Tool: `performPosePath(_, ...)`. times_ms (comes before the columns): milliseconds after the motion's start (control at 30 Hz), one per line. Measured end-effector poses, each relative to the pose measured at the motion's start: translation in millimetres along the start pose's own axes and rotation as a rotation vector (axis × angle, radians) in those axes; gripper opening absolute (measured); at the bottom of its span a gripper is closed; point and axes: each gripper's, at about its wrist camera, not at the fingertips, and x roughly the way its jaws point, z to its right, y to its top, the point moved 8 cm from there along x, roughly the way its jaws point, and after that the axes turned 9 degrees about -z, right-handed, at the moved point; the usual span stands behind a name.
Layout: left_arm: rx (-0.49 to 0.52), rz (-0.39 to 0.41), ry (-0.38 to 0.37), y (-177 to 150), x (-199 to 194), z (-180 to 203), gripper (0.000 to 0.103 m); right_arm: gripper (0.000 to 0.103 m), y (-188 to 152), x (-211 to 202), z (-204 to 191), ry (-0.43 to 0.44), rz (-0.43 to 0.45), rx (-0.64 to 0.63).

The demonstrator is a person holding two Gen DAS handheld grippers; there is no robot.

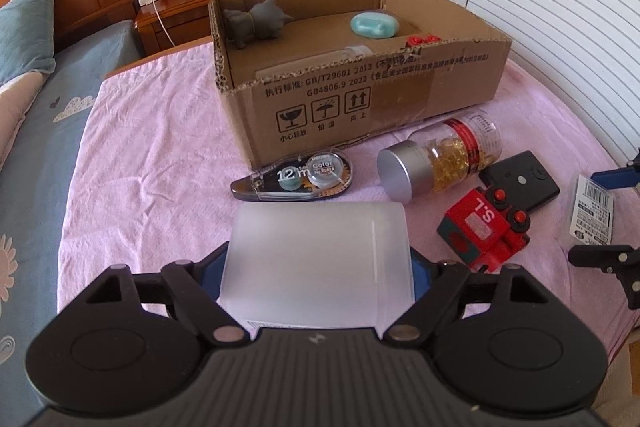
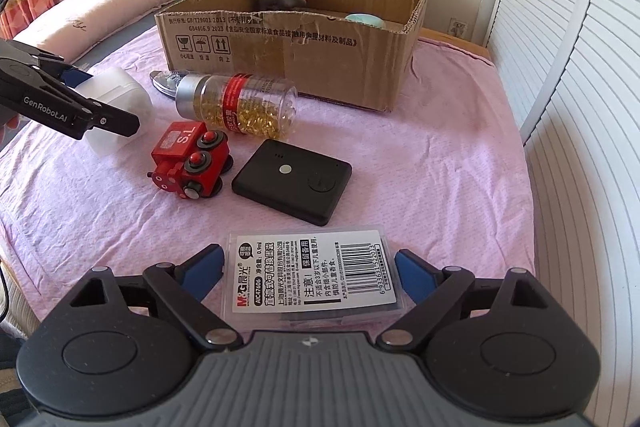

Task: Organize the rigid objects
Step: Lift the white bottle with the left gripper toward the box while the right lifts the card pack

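Observation:
My left gripper is shut on a frosted white plastic container, which also shows in the right wrist view, just above the pink cloth. My right gripper is open, its blue fingers either side of a clear flat refill box with a white barcode label, apart from it. The open cardboard box stands behind, holding a grey toy animal, a teal case and a red piece.
On the pink cloth lie a correction tape, a capsule bottle, a red toy train and a black flat device. White louvred doors stand right; a bed with pillows lies left.

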Motion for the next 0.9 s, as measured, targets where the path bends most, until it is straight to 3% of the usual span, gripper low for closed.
performPosePath(267,0.063,0.041,-0.018,21,-31,3,0.083,0.094,20,-23,-1,0.028,0.044,-0.022)
performPosePath(533,0.088,0.127,-0.046,74,-49,7,0.083,0.094,58,-45,-1,0.021,0.13,-0.084)
performPosePath(700,0.079,0.166,-0.023,117,-38,3,0.083,0.094,82,-50,5,0.019,0.174,-0.096)
performPosePath(900,0.034,0.141,-0.002,153,-4,-10,0.083,0.094,98,-46,9,0.012,0.192,-0.105)
